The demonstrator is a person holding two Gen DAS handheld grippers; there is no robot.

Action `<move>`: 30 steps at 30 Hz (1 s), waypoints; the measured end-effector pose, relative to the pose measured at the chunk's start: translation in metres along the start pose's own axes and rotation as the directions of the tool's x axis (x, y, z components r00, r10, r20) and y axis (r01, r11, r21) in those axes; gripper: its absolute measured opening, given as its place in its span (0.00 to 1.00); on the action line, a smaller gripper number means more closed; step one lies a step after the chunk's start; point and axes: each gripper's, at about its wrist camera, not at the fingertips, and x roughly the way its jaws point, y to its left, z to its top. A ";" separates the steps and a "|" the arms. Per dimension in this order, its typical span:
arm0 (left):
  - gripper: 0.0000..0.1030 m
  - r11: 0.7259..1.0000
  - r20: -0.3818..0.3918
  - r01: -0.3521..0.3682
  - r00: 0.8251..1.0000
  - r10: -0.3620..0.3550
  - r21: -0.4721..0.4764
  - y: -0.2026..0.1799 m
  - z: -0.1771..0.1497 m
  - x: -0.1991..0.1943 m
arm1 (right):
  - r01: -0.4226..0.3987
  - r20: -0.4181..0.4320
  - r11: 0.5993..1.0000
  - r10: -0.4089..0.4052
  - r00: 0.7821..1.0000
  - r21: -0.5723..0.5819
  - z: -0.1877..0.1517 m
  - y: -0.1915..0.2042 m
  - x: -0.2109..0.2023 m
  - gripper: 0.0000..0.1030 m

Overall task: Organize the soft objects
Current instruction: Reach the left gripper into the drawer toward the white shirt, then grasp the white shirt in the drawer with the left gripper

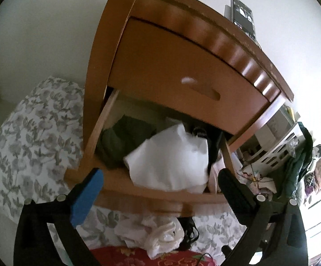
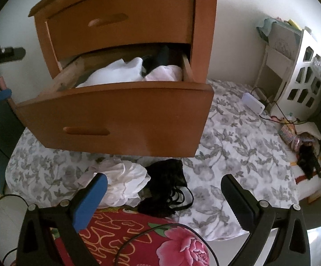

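Note:
A wooden nightstand (image 1: 167,51) stands on a floral sheet, its lower drawer (image 2: 116,119) pulled out. In the drawer lie a white cloth (image 1: 169,159), a dark green cloth (image 1: 120,141) and something black at the back. My left gripper (image 1: 160,175) hangs open just in front of the drawer, facing the white cloth, with nothing between its fingers. On the sheet below the drawer front lie a crumpled white garment (image 2: 125,184) and a black garment (image 2: 167,188). My right gripper (image 2: 163,179) stands open above these two, touching neither.
A red flowered cushion (image 2: 138,239) with a black cable over it lies nearest me. A white device on a cable (image 2: 253,103) and a white openwork shelf (image 2: 304,82) with clutter sit at the right. A dark flat device (image 1: 243,15) rests on the nightstand top.

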 end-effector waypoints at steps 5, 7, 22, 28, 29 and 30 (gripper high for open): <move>1.00 1.000 -0.032 0.000 0.999 0.001 0.028 0.002 0.026 0.015 | 0.006 -0.024 1.000 -0.006 1.000 0.018 0.003 -0.007 0.012 1.00; 0.99 0.999 -0.069 -0.022 0.997 0.024 0.029 0.005 0.036 0.025 | 0.007 -0.029 1.000 -0.006 1.000 0.019 0.004 -0.008 0.015 1.00; 0.99 0.997 -0.277 -0.026 0.960 0.046 0.076 -0.008 0.057 0.096 | 0.011 -0.083 1.000 -0.010 0.997 0.020 0.007 -0.012 0.040 1.00; 0.99 0.998 -0.419 -0.016 0.907 0.038 0.055 -0.015 0.046 0.143 | 0.012 -0.095 1.000 -0.009 0.995 0.023 0.007 -0.014 0.046 1.00; 0.99 0.998 -0.434 -0.014 0.900 0.037 0.055 -0.017 0.044 0.148 | 0.012 -0.097 1.000 -0.010 0.995 0.025 0.007 -0.015 0.047 1.00; 0.99 0.998 -0.454 -0.011 0.890 0.035 0.055 -0.020 0.042 0.155 | 0.013 -0.097 1.000 -0.010 0.995 0.026 0.007 -0.016 0.048 1.00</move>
